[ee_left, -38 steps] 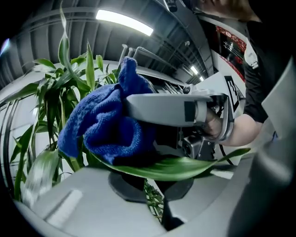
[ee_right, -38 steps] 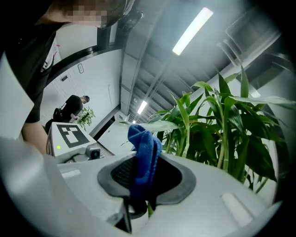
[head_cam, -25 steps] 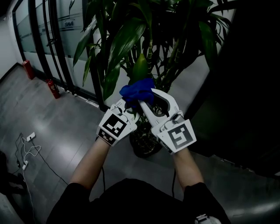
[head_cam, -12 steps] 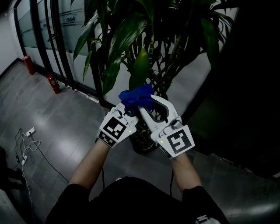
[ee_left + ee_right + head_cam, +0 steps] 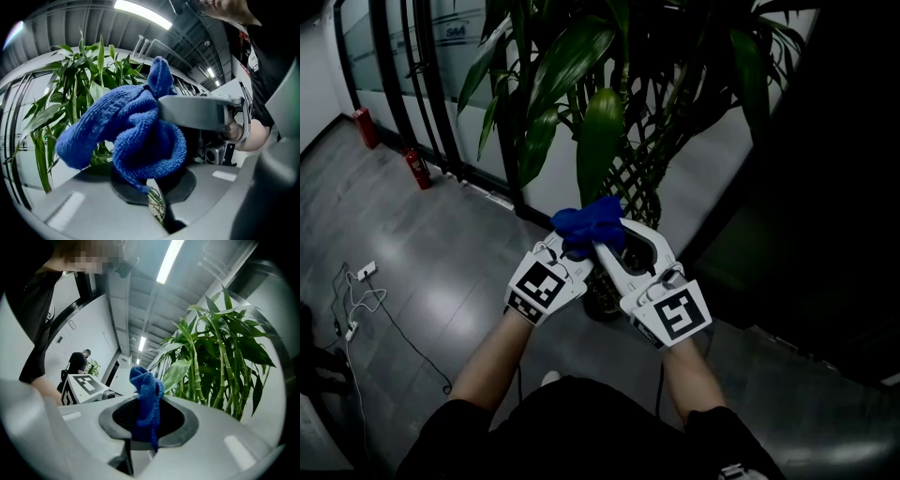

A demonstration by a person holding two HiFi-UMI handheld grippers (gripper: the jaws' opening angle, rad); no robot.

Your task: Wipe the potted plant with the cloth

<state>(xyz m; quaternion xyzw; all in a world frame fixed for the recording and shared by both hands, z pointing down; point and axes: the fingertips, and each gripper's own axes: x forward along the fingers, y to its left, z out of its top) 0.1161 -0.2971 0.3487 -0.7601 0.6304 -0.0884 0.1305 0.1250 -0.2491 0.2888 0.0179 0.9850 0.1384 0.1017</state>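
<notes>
Two grippers meet low in the head view, just on the near side of the potted plant (image 5: 602,131), and both share one blue cloth (image 5: 591,223). The left gripper (image 5: 568,249) comes in from the near left, and the right gripper (image 5: 606,234) from the near right, with its long jaws angled toward the far left. The cloth sits bunched where their tips come together, in the air above the dark pot (image 5: 602,300).

In the left gripper view the left gripper (image 5: 154,199) has its jaws drawn nearly together, and a corner of the cloth (image 5: 136,136) is nipped in the narrow seam between them. The rest is heaped over the black pads. A jaw of the right gripper (image 5: 197,112) reaches in from the right and presses into the heap. The plant (image 5: 79,79) stands beyond, to the left.

In the right gripper view the right gripper (image 5: 140,439) is closed on the cloth (image 5: 146,399), which stands up from between the pads as a narrow fold. The plant's cane stems and leaves (image 5: 220,362) rise to the right. The left gripper's marker cube (image 5: 86,385) lies to the left, and another person (image 5: 78,363) stands far off.

One broad leaf (image 5: 598,141) hangs down with its tip just above the cloth; I cannot tell whether they touch. On the grey floor (image 5: 450,253), far left, are two red fire extinguishers (image 5: 417,167), with a power strip and cables (image 5: 362,298) nearer
</notes>
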